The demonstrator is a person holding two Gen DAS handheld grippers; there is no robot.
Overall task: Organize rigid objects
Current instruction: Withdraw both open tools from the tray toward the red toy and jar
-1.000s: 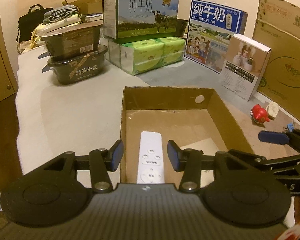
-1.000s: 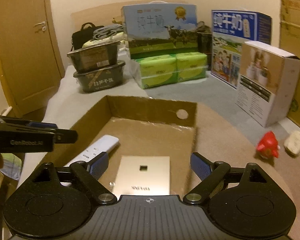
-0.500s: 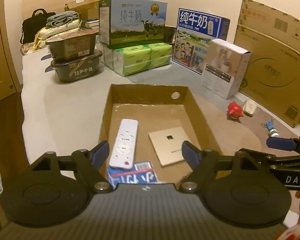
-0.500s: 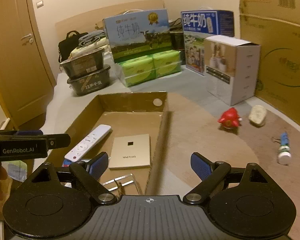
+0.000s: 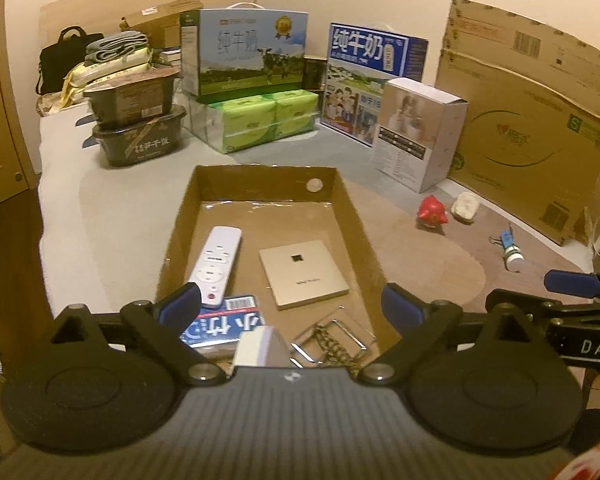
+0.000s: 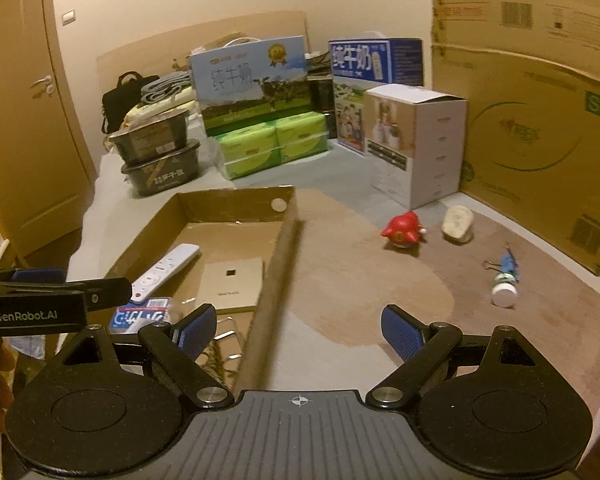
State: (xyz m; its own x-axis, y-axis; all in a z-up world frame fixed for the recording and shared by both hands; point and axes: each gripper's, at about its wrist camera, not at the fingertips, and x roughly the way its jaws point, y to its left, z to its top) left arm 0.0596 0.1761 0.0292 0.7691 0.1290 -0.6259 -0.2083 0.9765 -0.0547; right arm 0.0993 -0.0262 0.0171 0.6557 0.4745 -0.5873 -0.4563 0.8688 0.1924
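Observation:
A shallow cardboard box (image 5: 352, 216) (image 6: 284, 240) lies on the carpet. Inside it are a white remote (image 5: 216, 264) (image 6: 164, 272), a gold square device (image 5: 302, 274) (image 6: 232, 284), a blue packet (image 5: 224, 326) (image 6: 140, 316) and metal clips (image 5: 328, 340). My left gripper (image 5: 290, 308) hovers above the box's near end, its jaws opening, nothing between them. My right gripper (image 6: 298, 326) stands open over the box's right wall and the carpet, also holding nothing. On the carpet to the right lie a red toy (image 6: 402, 232) (image 5: 432, 212), a pale lump (image 6: 456, 224), and a small bottle with a blue clip (image 6: 506, 280) (image 5: 512, 252).
Milk cartons (image 5: 244, 52), green tissue packs (image 5: 256, 120), stacked dark food tubs (image 5: 136, 124), a white box (image 5: 416, 132) and a big flat carton (image 5: 532, 120) line the back. A door (image 6: 24, 120) stands at the left.
My left gripper let go of the white remote, opened wide and drew back from the box. My right gripper pulled back and swung right, bringing the red toy and bottle into view.

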